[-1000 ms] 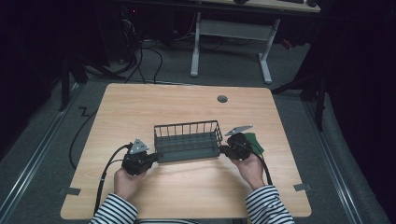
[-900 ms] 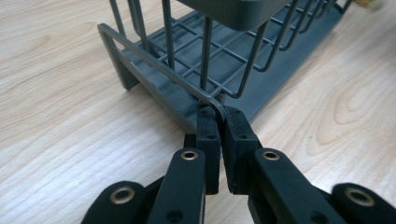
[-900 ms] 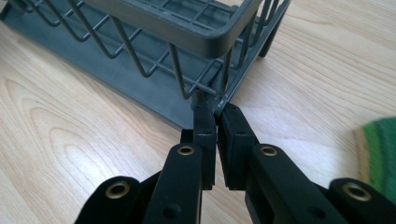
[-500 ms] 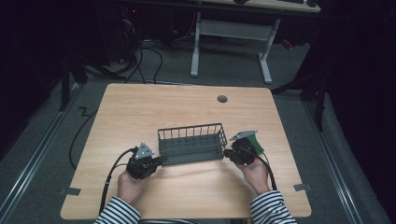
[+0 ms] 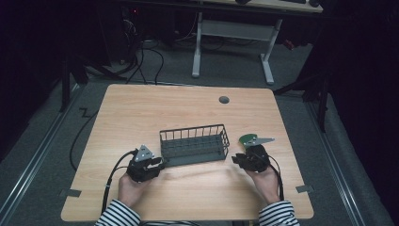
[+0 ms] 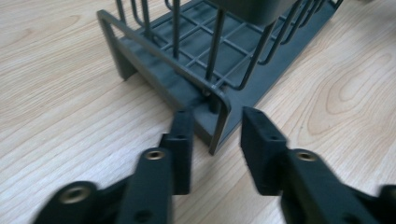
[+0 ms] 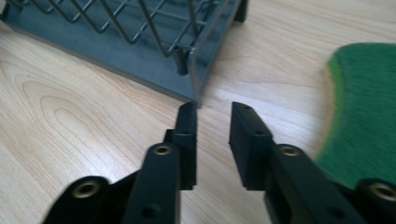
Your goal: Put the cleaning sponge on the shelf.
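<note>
Though bare inside, wire basket [image 5: 193,146]

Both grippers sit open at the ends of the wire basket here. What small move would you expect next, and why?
Probably the left gripper closes on the basket: the corner post already stands between its open jaws. The right gripper is open just short of the other end, so it would need to ease forward first.

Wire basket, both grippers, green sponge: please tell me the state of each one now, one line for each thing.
Wire basket: upright on the table, empty, not gripped.
Left gripper: open, jaws either side of a basket corner post, not closed on it.
Right gripper: open, just short of the basket's other end, holding nothing.
Green sponge: lying flat on the table beside the right gripper.
</note>
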### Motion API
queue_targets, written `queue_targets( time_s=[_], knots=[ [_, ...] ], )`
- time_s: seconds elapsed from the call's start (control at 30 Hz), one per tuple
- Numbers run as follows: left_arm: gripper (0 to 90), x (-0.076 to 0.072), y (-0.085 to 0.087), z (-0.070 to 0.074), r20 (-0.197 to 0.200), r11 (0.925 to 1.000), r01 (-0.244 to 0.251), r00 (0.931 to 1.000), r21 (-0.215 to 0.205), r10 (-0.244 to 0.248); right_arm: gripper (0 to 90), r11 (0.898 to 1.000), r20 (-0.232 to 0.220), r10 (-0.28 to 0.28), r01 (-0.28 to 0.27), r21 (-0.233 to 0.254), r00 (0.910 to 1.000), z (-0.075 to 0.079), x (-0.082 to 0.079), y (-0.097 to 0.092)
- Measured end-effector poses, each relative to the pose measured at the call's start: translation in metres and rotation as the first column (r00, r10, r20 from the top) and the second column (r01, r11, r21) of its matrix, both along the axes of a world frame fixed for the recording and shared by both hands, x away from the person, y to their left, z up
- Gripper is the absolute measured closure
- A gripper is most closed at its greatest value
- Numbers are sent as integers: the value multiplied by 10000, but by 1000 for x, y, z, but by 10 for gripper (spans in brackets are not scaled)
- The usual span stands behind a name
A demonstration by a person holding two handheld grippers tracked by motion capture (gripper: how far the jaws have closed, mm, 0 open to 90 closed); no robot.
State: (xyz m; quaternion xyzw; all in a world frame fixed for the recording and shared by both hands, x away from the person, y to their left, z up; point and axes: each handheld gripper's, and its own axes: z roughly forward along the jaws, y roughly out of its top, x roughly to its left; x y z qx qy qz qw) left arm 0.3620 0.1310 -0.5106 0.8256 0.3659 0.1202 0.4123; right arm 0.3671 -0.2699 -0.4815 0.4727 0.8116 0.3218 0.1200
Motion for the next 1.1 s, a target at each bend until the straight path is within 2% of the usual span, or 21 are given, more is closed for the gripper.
queue_targets(
  time_s=[0.1, 0.13, 0.17, 0.23, 0.27, 0.4, 0.47, 0.5, 0.67, 0.73, 0.8, 0.9, 1.0, 1.1],
  knots=[
    [548, -2, 8, -2, 48, 9996, -247, 9997, 126, 246, 592, 9991, 220, -386, 382, 179, 9990, 3, -3, -11],
    [521, -2, 11, -3, 61, 9993, -342, 9994, 168, 341, 581, 9966, 234, -700, 689, 449, 9973, 4, -4, -18],
    [504, -2, 16, -5, 42, 9984, -525, 9986, 203, 525, 562, 9954, 279, -780, 763, 582, 9966, 5, -5, -22],
    [477, -2, 24, -8, -34, 9960, -823, 9966, 354, 825, 534, 9930, 322, -1031, 1010, 613, 9941, 6, -5, -27],
    [461, -1, 28, -9, -56, 9946, -953, 9954, 416, 956, 526, 9925, 432, -1157, 1139, 434, 9923, 5, -4, -31],
    [427, 2, 45, -13, -117, 9848, -1611, 9867, 652, 1622, 472, 9834, 629, -1788, 1764, 417, 9819, 5, -1, -41],
    [413, 6, 52, -15, -184, 9780, -1951, 9802, 745, 1969, 441, 9772, 891, -2110, 2076, 455, 9734, 5, 1, -44],
    [406, 8, 56, -16, -236, 9741, -2126, 9763, 776, 2149, 436, 9741, 875, -2251, 2225, 391, 9704, 6, 3, -46],
    [375, 13, 64, -20, -218, 9633, -2501, 9671, 976, 2534, 371, 9637, 422, -2670, 2671, 36, 9628, 10, 17, -51],
    [372, 13, 65, -21, -116, 9616, -2543, 9664, 1035, 2568, 361, 9615, 285, -2737, 2742, -177, 9614, 11, 23, -51],
    [364, 14, 65, -23, 159, 9598, -2582, 9660, 1100, 2580, 356, 9608, 23, -2750, 2749, -362, 9614, 11, 29, -51],
    [330, 15, 66, -26, 344, 9578, -2726, 9621, 914, 2705, 333, 9574, -337, -2822, 2792, -739, 9588, 11, 39, -48],
    [310, 17, 66, -26, 317, 9534, -2859, 9583, 961, 2841, 299, 9529, -615, -2889, 2808, -1144, 9554, 9, 47, -45],
    [303, 17, 66, -26, 319, 9527, -2883, 9575, 964, 2866, 270, 9456, -850, -3004, 2849, -1570, 9500, 9, 56, -43]
  ],
)
